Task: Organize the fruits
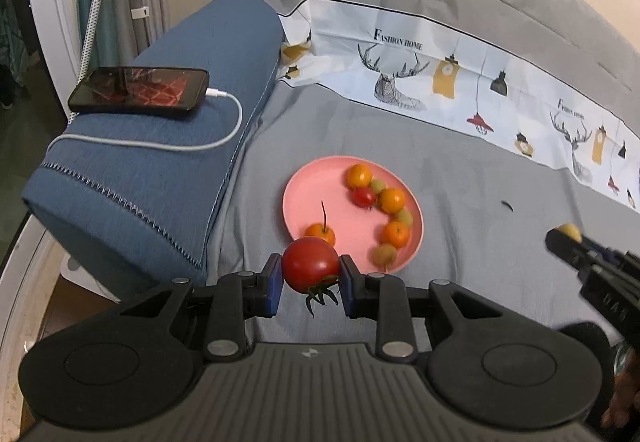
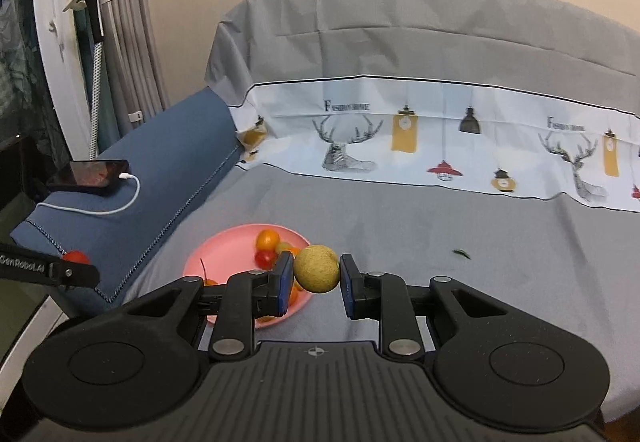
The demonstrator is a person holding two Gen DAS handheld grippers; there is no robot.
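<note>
Left wrist view: left gripper (image 1: 311, 284) clamped on red tomato (image 1: 311, 264), near pink plate (image 1: 308, 197).
Right wrist view: right gripper (image 2: 316, 284) pinching yellow-green fruit (image 2: 316, 268), beside plate rim.

home bedroom, bed sheet (image 2: 400, 226), curtains (image 2: 128, 41), charging phone (image 1: 140, 89)

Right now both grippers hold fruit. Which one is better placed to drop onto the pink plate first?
Left, probably. The left gripper holds the red tomato right at the pink plate near rim. The right gripper holds the yellow-green fruit just off the plate's right side, over the grey sheet.
</note>
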